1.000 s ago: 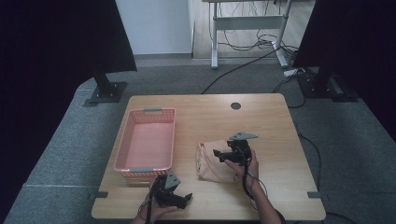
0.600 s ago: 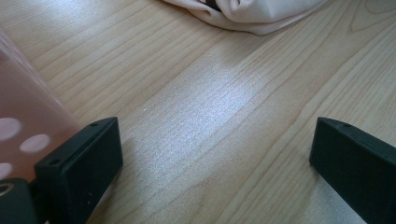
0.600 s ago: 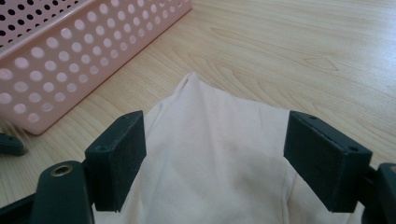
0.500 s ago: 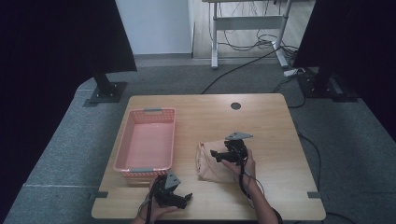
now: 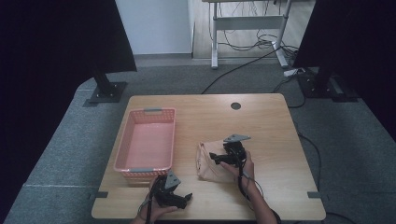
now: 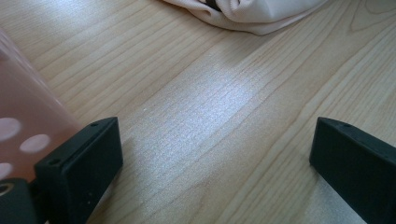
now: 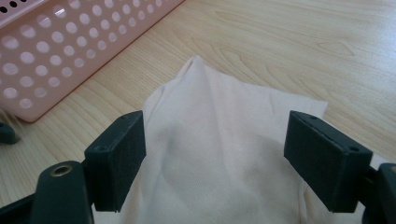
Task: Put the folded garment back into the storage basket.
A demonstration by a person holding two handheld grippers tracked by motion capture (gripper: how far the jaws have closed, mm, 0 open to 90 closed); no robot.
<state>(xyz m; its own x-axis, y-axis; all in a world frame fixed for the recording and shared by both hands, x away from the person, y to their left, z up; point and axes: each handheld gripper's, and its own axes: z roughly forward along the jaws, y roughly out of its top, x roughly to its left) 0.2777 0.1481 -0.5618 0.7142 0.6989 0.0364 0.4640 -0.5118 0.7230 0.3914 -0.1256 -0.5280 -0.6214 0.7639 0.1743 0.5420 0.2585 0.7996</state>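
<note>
We see the right gripper [image 5: 218, 157] over the cream cloth [image 5: 208, 162], which lies crumpled on the wooden counter [image 5: 261, 121] just right of the pink basket [image 5: 145, 142]. Compared with a second ago, this gripper has drifted a little toward the cloth's near-left part, while the cloth itself keeps its place and shape. In the right gripper view its fingers [image 7: 116, 158] stand wide apart over the cloth [image 7: 219, 154], gripping nothing. The left gripper [image 5: 180, 198] stays where it was at the near edge of the counter, just in front of the basket; in the left gripper view its fingers [image 6: 79, 168] are spread wide over bare wood, empty, with the cloth [image 6: 247, 14] well ahead.
</note>
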